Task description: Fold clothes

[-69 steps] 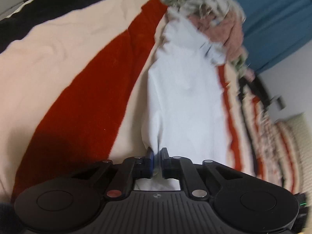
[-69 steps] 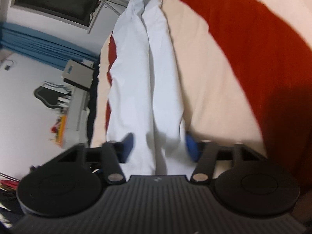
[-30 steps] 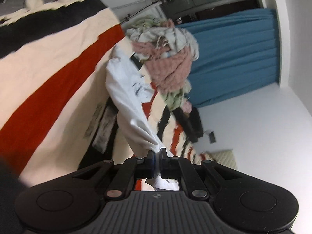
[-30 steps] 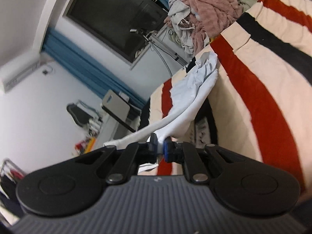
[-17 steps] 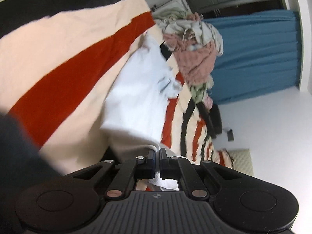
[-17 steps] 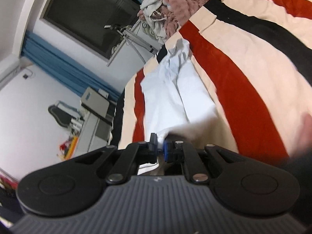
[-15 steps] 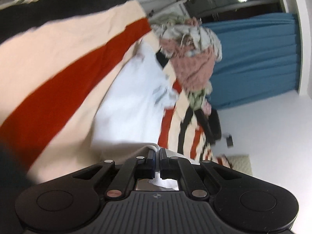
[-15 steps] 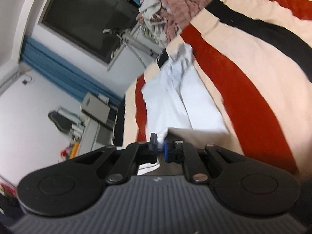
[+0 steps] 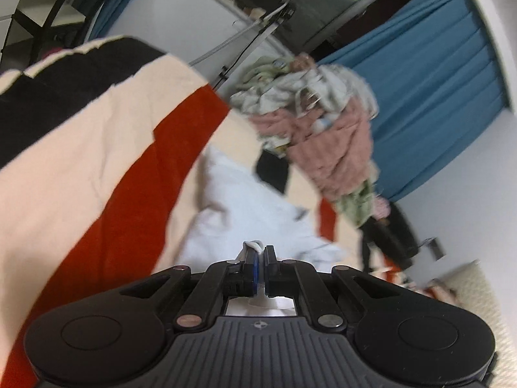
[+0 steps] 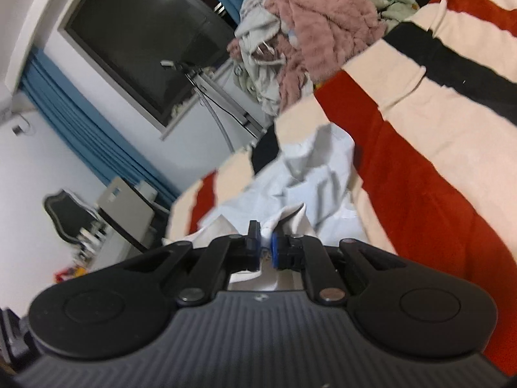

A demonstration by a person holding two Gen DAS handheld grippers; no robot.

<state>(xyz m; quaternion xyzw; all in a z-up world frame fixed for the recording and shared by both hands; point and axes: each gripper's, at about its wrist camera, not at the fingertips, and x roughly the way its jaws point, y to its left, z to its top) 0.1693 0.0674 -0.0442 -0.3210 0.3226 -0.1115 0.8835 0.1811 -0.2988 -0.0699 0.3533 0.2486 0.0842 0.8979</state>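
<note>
A white garment (image 9: 255, 216) lies on the striped blanket (image 9: 80, 168), doubled over towards its far end. My left gripper (image 9: 259, 257) is shut on one edge of it, low over the cloth. My right gripper (image 10: 265, 241) is shut on another edge of the same white garment (image 10: 310, 181), which bunches up just ahead of its fingers. The part of the cloth behind both grippers is hidden.
A heap of unfolded clothes (image 9: 320, 119), pink and grey, sits at the far end of the blanket; it also shows in the right wrist view (image 10: 307, 42). Blue curtains (image 9: 429, 97), a dark window (image 10: 142, 45) and a desk (image 10: 126, 213) lie beyond the bed.
Both grippers have carried the held edges forward over the garment towards the clothes heap, so the white cloth now lies doubled and shorter. Both stayed shut.
</note>
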